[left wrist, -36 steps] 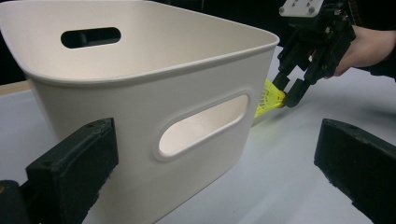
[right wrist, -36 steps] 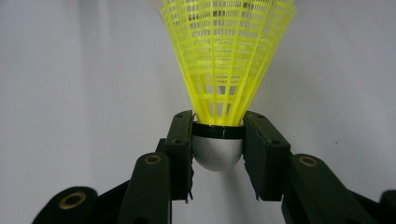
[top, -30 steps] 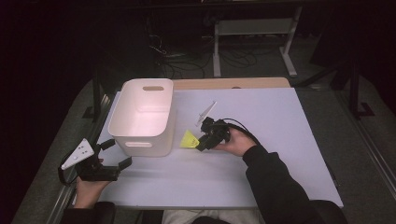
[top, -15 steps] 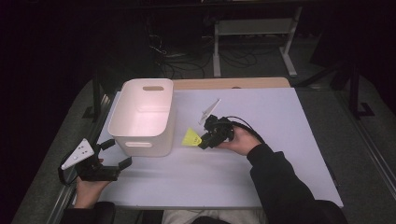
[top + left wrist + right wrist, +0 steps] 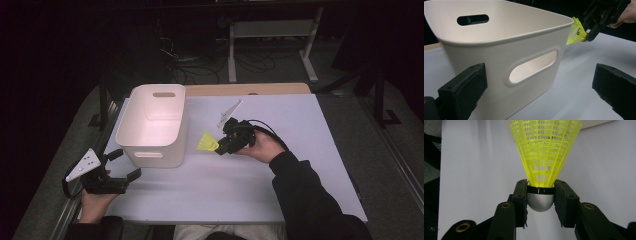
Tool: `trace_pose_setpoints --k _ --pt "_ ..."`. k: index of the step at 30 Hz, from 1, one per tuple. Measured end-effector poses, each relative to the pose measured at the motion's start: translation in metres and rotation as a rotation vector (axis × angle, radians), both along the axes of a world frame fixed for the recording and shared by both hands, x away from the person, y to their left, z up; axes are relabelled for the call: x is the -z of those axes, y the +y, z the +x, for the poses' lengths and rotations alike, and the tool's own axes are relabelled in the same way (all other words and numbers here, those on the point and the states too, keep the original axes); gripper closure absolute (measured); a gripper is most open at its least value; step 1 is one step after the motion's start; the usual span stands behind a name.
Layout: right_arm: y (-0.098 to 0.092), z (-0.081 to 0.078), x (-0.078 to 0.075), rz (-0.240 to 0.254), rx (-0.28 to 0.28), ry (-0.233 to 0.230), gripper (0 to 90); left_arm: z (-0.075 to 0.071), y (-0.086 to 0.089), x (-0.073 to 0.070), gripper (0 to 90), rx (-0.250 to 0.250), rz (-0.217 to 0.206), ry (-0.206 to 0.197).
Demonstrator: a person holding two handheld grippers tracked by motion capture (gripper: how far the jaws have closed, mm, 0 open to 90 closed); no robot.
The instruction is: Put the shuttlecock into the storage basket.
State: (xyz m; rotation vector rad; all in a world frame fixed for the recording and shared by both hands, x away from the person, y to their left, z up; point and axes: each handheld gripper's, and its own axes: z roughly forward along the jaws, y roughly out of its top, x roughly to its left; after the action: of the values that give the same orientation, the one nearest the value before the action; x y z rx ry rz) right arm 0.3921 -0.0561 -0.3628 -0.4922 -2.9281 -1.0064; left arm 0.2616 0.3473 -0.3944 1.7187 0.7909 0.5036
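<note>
A yellow plastic shuttlecock (image 5: pixel 545 152) with a silver-grey cork head is clamped by that head between the jaws of my right gripper (image 5: pixel 540 200). In the high view the shuttlecock (image 5: pixel 206 142) hangs just right of the white bin (image 5: pixel 154 125), its skirt pointing toward the bin, with the right gripper (image 5: pixel 222 148) shut on it above the table. The left gripper view shows the shuttlecock (image 5: pixel 576 31) close to the bin's near corner. My left gripper (image 5: pixel 125 165) rests near the table's front left edge, jaws wide apart, facing the bin's handle slot (image 5: pixel 532 67) with nothing between them.
The white table top (image 5: pixel 300 125) stretches to the right of the right hand. The bin (image 5: pixel 499 40) stands open-topped with nothing seen inside. A metal frame (image 5: pixel 270 35) and cables lie on the dark floor behind the table.
My right gripper has lifted the shuttlecock slightly and carried it a little farther up the table beside the bin. The left gripper has stayed where it was.
</note>
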Motion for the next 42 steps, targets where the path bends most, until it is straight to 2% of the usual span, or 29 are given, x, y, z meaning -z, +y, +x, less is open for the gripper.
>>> trace_pose_setpoints --k 11,27,42 --pt "-0.002 0.001 -0.022 0.03 0.007 -0.03 63.2 0.0 0.0 0.0 0.0 0.001 0.0 0.0" --pt "-0.001 0.003 -0.037 0.04 0.003 -0.049 63.2 0.0 0.0 0.0 0.0 0.0 0.001 0.0" --pt "0.016 0.006 -0.062 0.035 -0.028 -0.085 63.2 0.0 0.0 0.0 0.0 0.001 0.001 0.0"
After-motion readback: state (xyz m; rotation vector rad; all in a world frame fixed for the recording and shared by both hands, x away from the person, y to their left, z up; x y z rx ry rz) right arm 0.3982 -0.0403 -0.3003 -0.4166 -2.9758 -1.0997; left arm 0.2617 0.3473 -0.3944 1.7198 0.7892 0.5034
